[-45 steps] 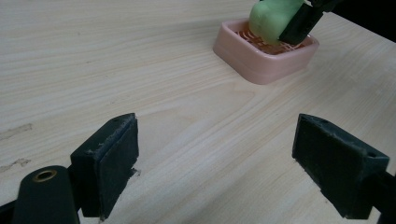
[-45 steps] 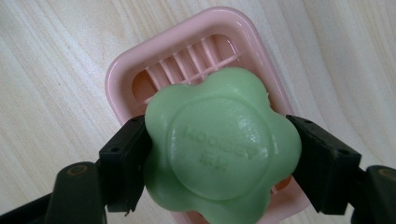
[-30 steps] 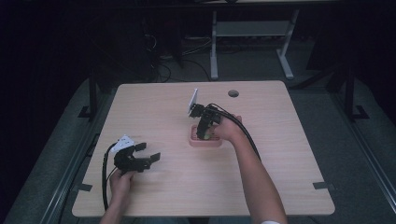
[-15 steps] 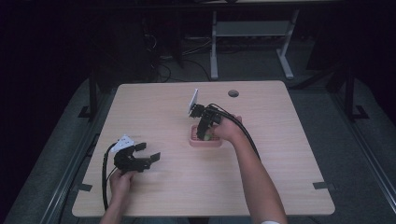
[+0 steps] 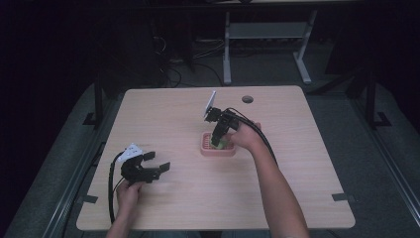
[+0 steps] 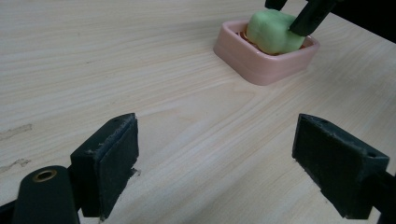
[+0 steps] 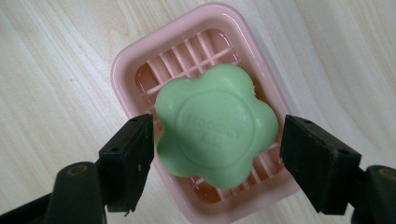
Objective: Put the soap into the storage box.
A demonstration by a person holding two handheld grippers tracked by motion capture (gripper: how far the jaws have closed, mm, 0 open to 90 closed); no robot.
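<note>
A green flower-shaped soap lies in a pink slatted soap dish near the table's middle. My right gripper points down over it, open, with one jaw on each side of the soap and a thin gap at both. In the high view the right gripper stands over the dish. My left gripper rests low at the table's front left, open and holding nothing. The left gripper view looks across bare wood between its jaws to the dish, the soap and a right finger.
The wooden table has a round cable hole near its far edge. A white card-like tag stands up behind the right gripper. Cables trail from both grippers. A metal stand sits on the dark floor beyond.
</note>
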